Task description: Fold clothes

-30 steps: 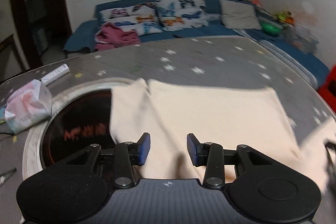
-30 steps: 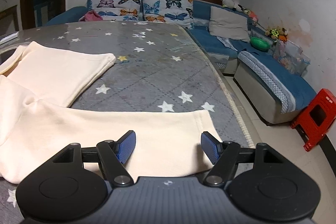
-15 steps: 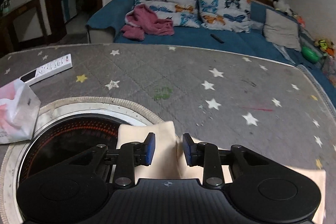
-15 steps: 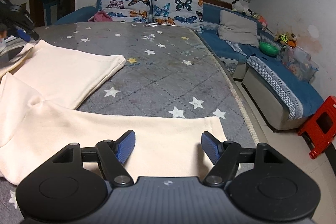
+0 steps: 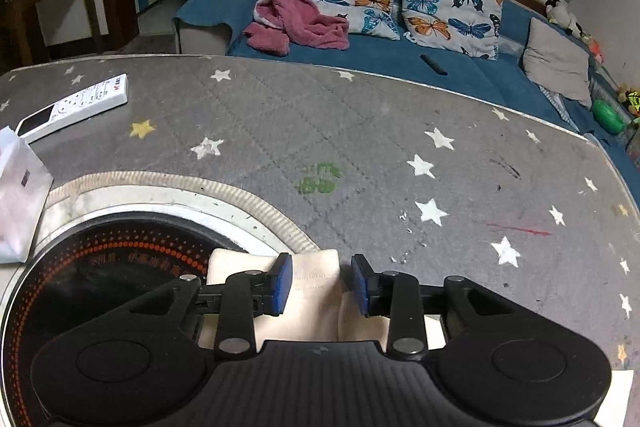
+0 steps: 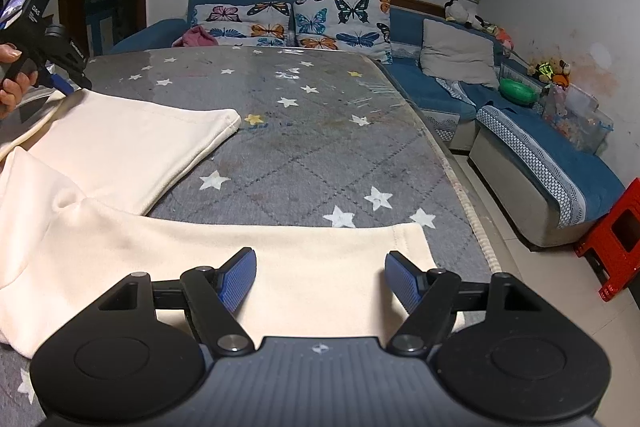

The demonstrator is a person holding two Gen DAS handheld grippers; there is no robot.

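A cream pair of trousers [image 6: 120, 147] lies spread on the grey star-patterned table [image 6: 320, 131], one leg reaching far left, the other across the front. My left gripper [image 5: 320, 279] sits low over a cloth corner [image 5: 316, 271] at the rim of the round cooktop. Its jaws are opening; the corner lies between them, clear of the right pad. In the right wrist view that left gripper [image 6: 66, 87] shows at the far left, held by a hand [image 6: 12, 83]. My right gripper [image 6: 320, 283] hovers open over the near leg's hem [image 6: 408, 247], holding nothing.
A black round cooktop [image 5: 100, 267] is set into the table. A white remote [image 5: 76, 105] and a tissue pack [image 5: 18, 195] lie at its left. A blue sofa [image 5: 400, 63] with butterfly cushions and a pink garment [image 5: 296, 21] lies beyond. A red stool [image 6: 616, 239] stands past the right edge.
My left gripper has swept left across the cloth to its corner by the cooktop, and its jaws have narrowed. The right gripper has stayed put, still wide.
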